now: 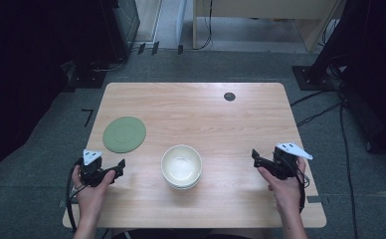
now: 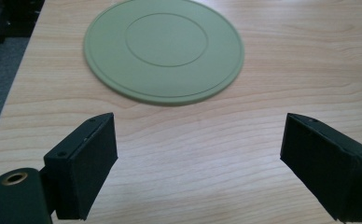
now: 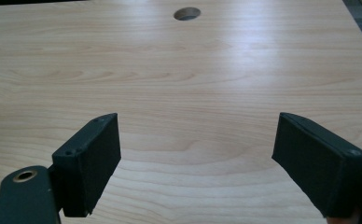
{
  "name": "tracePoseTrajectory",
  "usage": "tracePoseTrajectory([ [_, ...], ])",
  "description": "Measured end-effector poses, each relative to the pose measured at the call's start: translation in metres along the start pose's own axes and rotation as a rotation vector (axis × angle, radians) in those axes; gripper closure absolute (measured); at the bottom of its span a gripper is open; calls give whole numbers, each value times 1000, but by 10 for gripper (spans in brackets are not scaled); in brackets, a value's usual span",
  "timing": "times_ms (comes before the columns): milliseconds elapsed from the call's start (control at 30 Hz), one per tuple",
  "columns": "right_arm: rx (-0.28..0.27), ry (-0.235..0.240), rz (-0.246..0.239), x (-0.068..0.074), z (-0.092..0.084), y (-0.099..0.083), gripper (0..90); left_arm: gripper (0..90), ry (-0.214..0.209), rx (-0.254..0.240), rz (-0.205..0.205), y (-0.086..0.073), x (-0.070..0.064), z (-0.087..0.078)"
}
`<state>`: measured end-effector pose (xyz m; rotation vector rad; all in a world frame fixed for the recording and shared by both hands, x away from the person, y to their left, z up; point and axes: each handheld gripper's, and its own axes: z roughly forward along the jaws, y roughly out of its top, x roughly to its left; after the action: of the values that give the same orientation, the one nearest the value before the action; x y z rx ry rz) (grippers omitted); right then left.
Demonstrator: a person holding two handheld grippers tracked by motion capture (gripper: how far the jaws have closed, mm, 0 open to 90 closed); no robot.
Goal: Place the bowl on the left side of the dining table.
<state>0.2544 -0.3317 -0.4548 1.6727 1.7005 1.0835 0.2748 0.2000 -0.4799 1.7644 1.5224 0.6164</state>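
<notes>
While the cream bowl stack (image 1: 181,166) sits at the table's (image 1: 241,129) near middle between both hands, the left gripper (image 2: 198,154) gapes empty toward the green plate (image 2: 164,50); the right gripper (image 3: 195,154), equally wide and empty, faces the cable hole (image 3: 187,13).

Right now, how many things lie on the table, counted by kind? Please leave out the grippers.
Green round plate: 1
Cream bowl, perhaps a stack, which I cannot tell apart: 1
Total: 2, both on the wooden table
</notes>
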Motion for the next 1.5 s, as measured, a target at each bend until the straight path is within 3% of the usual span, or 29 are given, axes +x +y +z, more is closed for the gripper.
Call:
tracePoseTrajectory([
  [467,-22,90,-43,45,-2,18,148,105,-80,-25,36,16,-30,-9],
  [833,-33,167,-105,83,3,28,154,105,-153,-57,73,45,-59,-12],
  [1033,-51,191,-123,96,4,29,193,105,-190,-77,90,57,-71,-11],
  [1267,-48,239,-128,116,9,26,190,105,-240,-63,108,57,-84,-7],
  [1400,-39,262,-153,131,14,23,237,105,-267,-59,96,56,-87,-6],
  [1500,-35,293,-165,141,17,20,347,105,-283,-50,113,55,-93,-5],
])
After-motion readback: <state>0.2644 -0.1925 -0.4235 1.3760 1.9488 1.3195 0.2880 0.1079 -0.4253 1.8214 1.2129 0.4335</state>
